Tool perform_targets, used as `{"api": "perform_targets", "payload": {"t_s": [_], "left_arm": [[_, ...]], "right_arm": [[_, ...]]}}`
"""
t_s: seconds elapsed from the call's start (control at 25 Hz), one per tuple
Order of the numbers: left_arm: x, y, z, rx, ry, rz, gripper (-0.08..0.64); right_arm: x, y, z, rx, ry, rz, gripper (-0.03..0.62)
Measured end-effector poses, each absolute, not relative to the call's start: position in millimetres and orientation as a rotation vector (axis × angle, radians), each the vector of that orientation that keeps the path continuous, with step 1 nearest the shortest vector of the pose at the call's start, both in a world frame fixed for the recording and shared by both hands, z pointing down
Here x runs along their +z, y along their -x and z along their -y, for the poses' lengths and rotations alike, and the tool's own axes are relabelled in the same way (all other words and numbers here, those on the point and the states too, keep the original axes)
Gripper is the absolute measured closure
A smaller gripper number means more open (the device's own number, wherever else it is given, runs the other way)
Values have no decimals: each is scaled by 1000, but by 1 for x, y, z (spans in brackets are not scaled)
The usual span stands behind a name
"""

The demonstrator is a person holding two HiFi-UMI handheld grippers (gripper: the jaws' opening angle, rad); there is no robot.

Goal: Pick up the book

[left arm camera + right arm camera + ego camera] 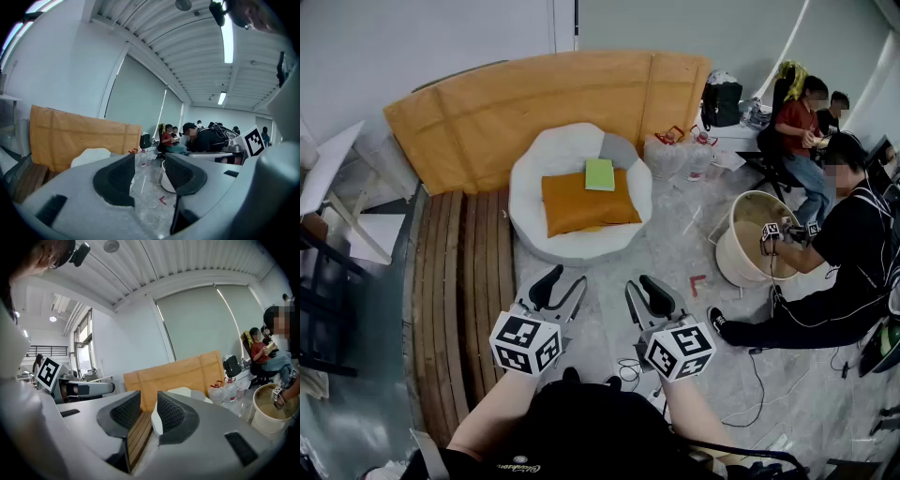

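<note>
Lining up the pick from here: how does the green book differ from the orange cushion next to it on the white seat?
Colour: the book is light green, the cushion orange. Size: the book is far smaller than the cushion. Form: the book is thin and flat with straight edges, the cushion plump and rounded. Both lie on the white seat, and nothing is touching either.
</note>
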State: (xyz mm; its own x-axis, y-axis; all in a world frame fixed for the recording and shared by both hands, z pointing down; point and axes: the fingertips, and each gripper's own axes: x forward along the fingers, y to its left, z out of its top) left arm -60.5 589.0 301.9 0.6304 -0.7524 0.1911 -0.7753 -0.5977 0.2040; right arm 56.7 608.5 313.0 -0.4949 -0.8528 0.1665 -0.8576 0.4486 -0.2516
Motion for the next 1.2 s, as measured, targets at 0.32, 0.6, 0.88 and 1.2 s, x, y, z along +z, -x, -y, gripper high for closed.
{"api": "perform_targets", "payload": {"t_s": [0.32, 0.6, 0.88, 1.2], "left_arm": [[303, 45, -586, 139, -2578, 1255, 357], [310, 22, -586, 142, -2560, 1291, 357], [318, 4, -573, 132, -2545, 1311, 359], [326, 1, -517, 113, -2556, 1324, 358]], "right_arm": [[312, -71, -604, 502, -1560, 2692, 492], [318, -98, -603, 498, -1526, 2710, 489], [323, -115, -587, 475, -1492, 2716, 489], [333, -117, -530, 441, -1481, 2713, 489]]}}
